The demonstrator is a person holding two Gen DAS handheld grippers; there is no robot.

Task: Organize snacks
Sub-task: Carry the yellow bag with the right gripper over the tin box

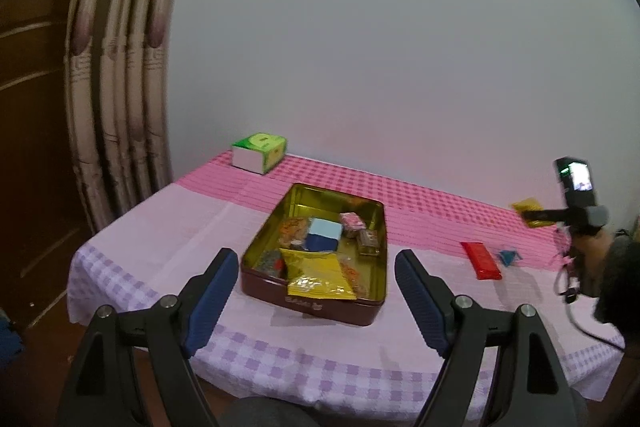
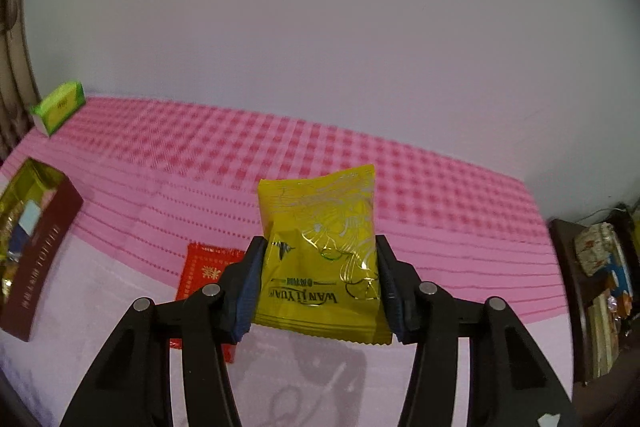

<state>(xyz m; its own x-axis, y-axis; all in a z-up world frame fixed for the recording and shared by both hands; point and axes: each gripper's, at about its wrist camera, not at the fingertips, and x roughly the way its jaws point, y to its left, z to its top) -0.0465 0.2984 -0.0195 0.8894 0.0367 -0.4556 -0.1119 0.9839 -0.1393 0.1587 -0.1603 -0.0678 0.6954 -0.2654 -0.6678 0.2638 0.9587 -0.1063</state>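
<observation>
A yellow snack packet (image 2: 320, 247) hangs above the pink checked tablecloth (image 2: 440, 195), and my right gripper (image 2: 320, 243) is shut on its two sides. In the left wrist view the same packet (image 1: 527, 206) shows at the far right, in front of the hand-held right gripper. A dark red tin (image 1: 312, 307) with a gold inside holds several snacks, among them another yellow packet (image 1: 316, 275). My left gripper (image 1: 316, 255) is open in front of the tin, with nothing between its fingers. A red packet (image 1: 480, 261) and a small blue packet (image 1: 507, 257) lie on the cloth right of the tin.
A green and white tissue box (image 1: 260, 151) stands at the back left by the wall. Curtains (image 1: 120, 67) hang left of the table. A dark shelf with clutter (image 2: 600, 267) stands beyond the table's right edge. The red packet (image 2: 204, 267) lies just below the right gripper's left finger.
</observation>
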